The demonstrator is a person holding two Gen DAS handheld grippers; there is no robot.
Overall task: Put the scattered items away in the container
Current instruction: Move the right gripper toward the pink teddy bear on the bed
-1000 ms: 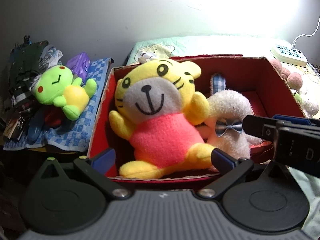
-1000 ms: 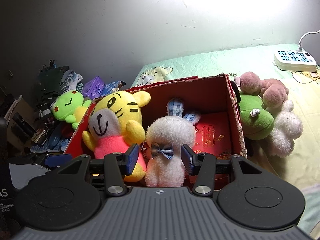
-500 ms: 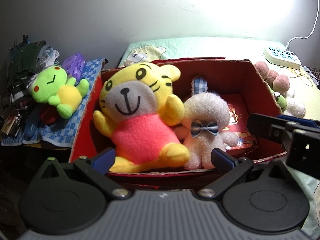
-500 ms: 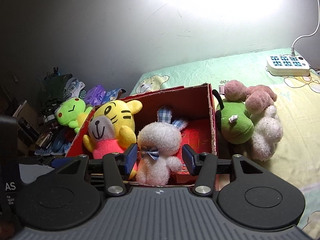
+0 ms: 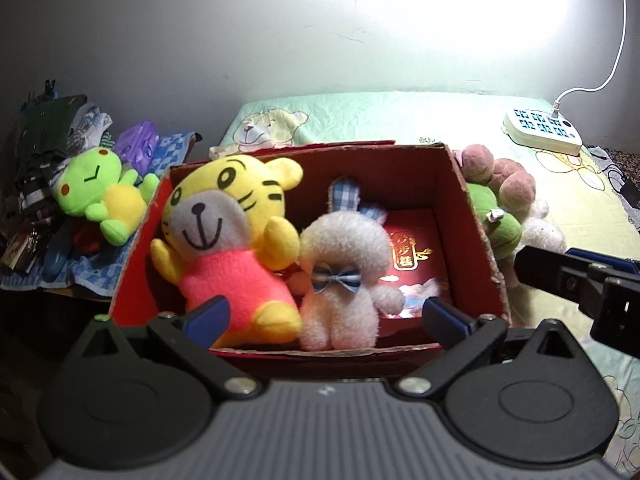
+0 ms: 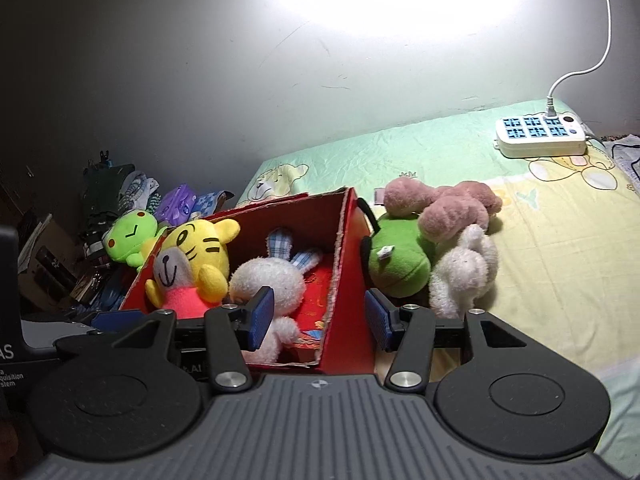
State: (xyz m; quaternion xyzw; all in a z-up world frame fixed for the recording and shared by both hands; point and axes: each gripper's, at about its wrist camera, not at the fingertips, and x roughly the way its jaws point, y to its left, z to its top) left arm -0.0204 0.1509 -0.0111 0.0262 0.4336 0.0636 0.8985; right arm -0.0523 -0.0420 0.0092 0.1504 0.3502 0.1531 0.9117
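Right wrist view: my right hand-held gripper (image 6: 318,316) stands half open and empty, its jaws having just eased apart, straddling the box (image 6: 346,280) corner, tiger (image 6: 192,264) and rabbit (image 6: 268,284) inside ahead-left, frog (image 6: 400,266) ahead-right on the bed (image 6: 560,208), I judge next; left hand-held gripper (image 5: 324,316) wide, empty.

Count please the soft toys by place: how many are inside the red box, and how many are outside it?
Inside the red box: 2, the yellow tiger and the white rabbit.
Outside: 4, green frog, green toy, pink toy, white toy.
Total: 6.
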